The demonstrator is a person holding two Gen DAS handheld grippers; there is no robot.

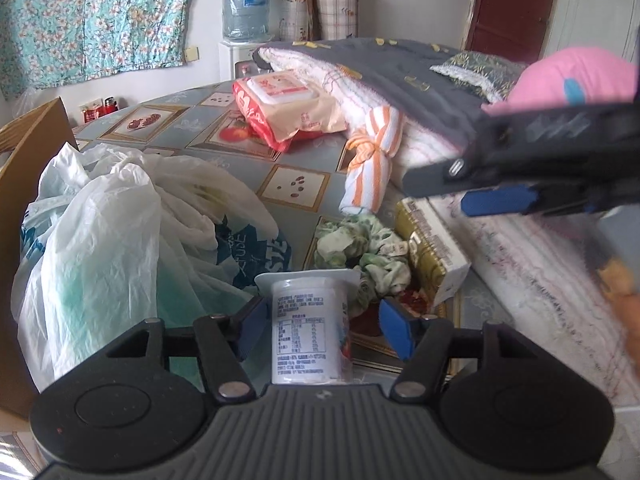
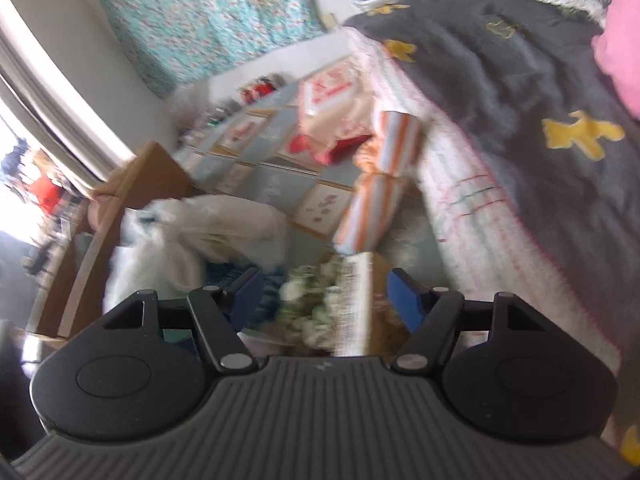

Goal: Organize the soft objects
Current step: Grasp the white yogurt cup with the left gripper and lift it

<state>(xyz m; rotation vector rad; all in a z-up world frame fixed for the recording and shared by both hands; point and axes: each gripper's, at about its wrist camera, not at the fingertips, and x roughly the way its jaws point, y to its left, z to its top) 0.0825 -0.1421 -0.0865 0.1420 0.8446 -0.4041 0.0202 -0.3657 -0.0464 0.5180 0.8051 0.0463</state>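
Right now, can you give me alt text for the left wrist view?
The left gripper straddles a white yogurt cup on the patterned table, its right pad clear of it. Beyond lie a green floral scrunchie, white plastic bags and folded blankets; the right gripper reaches in from the right.

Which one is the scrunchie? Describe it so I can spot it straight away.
Start at the big white plastic bag on the left of the patterned tabletop. Go right past the white yogurt cup standing between the left gripper pads. Just behind it lies the scrunchie, beside a gold-and-white box: the only crumpled green-and-white floral fabric ring.
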